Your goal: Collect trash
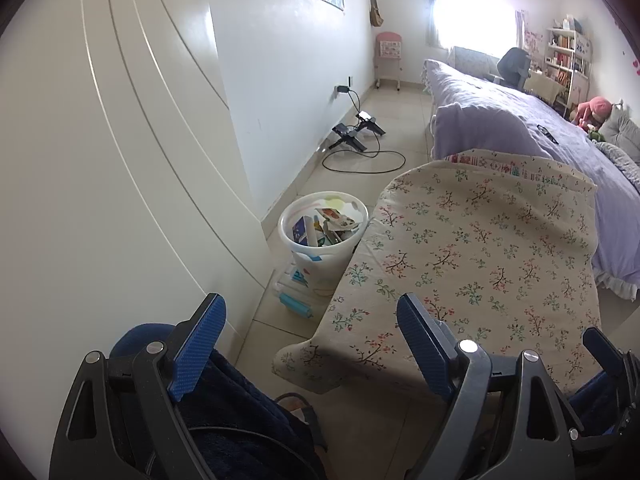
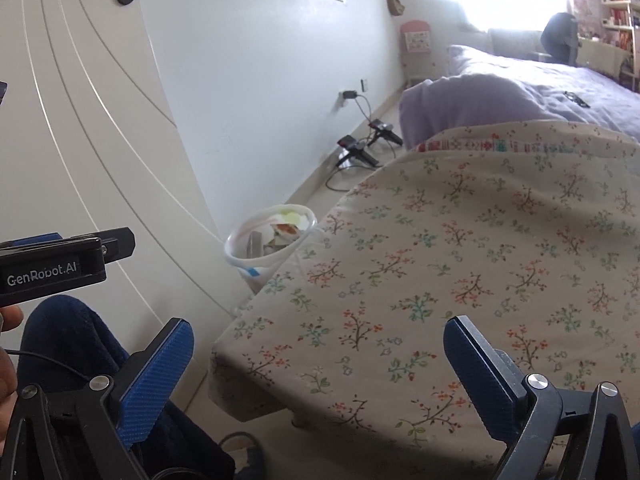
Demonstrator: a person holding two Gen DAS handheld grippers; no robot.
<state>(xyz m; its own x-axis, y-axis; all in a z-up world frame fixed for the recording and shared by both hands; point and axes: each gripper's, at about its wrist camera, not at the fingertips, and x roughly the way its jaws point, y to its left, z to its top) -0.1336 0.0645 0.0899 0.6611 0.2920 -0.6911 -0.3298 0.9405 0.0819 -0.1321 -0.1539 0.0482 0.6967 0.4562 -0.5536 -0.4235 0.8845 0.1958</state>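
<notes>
A white translucent trash bin (image 1: 322, 236) stands on the tiled floor between the white cupboard and a table draped in a floral cloth (image 1: 472, 256). Cartons and wrappers fill it. From the right wrist the same bin (image 2: 269, 246) shows at the table's left edge. My left gripper (image 1: 312, 320) hovers above the table's near corner, open, with nothing between its blue pads. My right gripper (image 2: 320, 344) is open too, above the floral cloth (image 2: 460, 264), also holding nothing. The left gripper's black body (image 2: 52, 270) juts in at the left of the right wrist view.
A plastic packet with a blue roller (image 1: 295, 305) lies on the floor at the bin's foot. Black devices with cables (image 1: 354, 136) sit by the wall. A purple-covered bed (image 1: 532, 120) runs behind the table. A person's dark blue trouser leg (image 1: 224, 408) is below the left gripper.
</notes>
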